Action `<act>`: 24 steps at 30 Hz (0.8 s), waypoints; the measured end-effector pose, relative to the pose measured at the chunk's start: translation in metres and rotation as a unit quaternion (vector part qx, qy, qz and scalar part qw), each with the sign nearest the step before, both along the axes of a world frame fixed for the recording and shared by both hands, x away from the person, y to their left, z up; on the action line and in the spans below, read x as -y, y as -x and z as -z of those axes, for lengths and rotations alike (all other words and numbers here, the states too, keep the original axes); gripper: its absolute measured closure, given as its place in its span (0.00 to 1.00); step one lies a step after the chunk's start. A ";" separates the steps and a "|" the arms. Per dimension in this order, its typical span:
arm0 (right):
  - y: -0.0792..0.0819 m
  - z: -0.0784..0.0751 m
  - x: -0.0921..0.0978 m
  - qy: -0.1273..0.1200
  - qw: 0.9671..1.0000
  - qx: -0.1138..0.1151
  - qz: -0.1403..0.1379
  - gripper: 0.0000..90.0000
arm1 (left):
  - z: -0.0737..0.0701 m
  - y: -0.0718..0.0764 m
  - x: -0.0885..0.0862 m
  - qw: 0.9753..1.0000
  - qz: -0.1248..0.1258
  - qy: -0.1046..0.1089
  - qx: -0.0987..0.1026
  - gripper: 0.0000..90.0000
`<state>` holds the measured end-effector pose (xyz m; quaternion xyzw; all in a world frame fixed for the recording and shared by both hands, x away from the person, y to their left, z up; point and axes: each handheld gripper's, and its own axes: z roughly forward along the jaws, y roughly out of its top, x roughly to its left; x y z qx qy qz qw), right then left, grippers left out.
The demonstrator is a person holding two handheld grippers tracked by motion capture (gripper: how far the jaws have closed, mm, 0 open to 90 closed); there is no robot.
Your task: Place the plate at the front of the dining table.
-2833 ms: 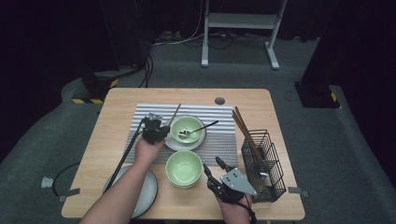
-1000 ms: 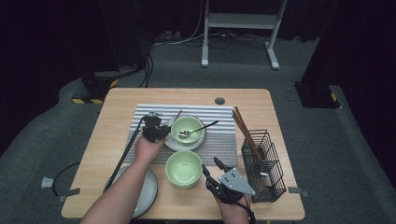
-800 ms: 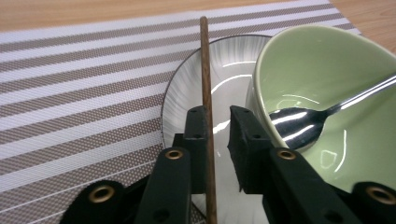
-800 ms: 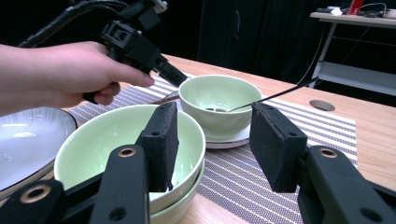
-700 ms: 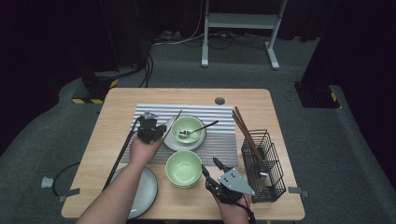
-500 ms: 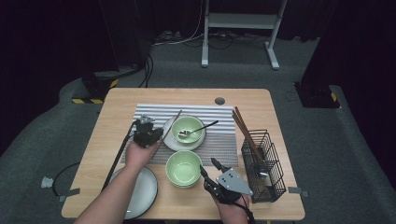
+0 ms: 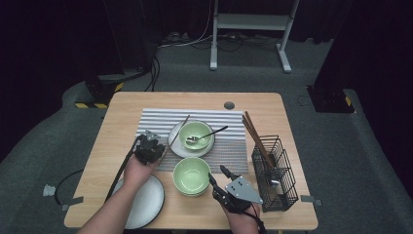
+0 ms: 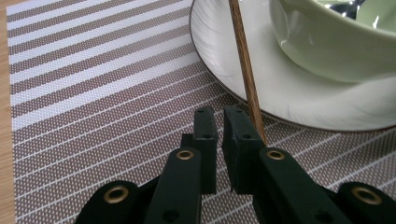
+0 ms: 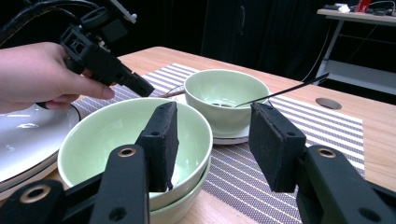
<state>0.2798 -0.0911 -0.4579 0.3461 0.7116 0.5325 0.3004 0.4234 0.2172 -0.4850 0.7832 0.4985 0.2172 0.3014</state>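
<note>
Pale green bowls [image 7: 191, 174], brown-and-white striped placemat [image 7: 229, 146].

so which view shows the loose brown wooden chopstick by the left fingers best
The left gripper view: the brown wooden chopstick runs close-up from beside the nearly closed left gripper across the white plate's rim. The high view shows it whole but thin; the right gripper view barely shows it.

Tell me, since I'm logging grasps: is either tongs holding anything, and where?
Nothing held: left tongs nearly shut beside the chopstick, right tongs open.
</note>
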 end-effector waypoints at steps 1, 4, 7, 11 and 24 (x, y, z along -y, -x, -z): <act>0.000 0.000 0.000 0.000 1.000 0.000 0.000 0.58 | 0.000 0.002 0.000 1.000 0.002 -0.003 0.000 0.92; 0.000 0.000 0.000 0.001 1.000 0.000 0.000 0.58 | 0.001 0.006 0.000 1.000 0.007 -0.004 -0.001 0.92; 0.000 0.000 0.000 -0.001 1.000 0.001 0.000 0.58 | 0.003 0.008 0.000 1.000 0.009 -0.005 -0.001 0.92; 0.000 -0.001 0.001 -0.002 1.000 0.001 0.001 0.58 | 0.005 0.011 0.000 1.000 0.014 -0.008 -0.003 0.92; 0.000 -0.001 0.001 -0.002 1.000 0.002 0.002 0.58 | 0.005 0.022 0.008 0.999 0.038 0.005 -0.010 0.92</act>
